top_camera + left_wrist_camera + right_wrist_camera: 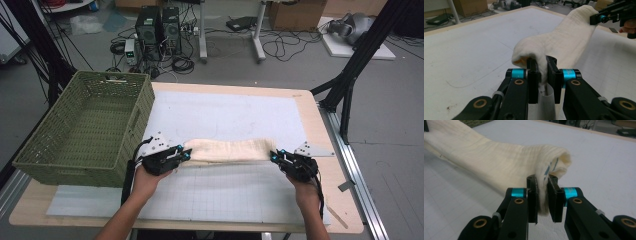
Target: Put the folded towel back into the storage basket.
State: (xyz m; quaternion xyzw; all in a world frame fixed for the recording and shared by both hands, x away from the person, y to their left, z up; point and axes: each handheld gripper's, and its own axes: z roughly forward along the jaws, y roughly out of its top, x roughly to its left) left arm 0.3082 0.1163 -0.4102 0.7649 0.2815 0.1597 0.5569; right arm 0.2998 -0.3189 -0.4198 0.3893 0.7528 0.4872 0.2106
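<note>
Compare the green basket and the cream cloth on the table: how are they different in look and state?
The basket is green, woven and stiff, with tall walls; the cloth is cream, soft and folded into a long flat band. The basket stands free at the table's left edge; the cloth is pinched at its ends by the left gripper and right gripper. Both are on the table.

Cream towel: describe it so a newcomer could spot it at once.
On the white mat covering the wooden table, right of the green wicker basket, the towel lies as a long folded band. The left tongs and right tongs each pinch one end. It is the only soft, cream thing there.
</note>
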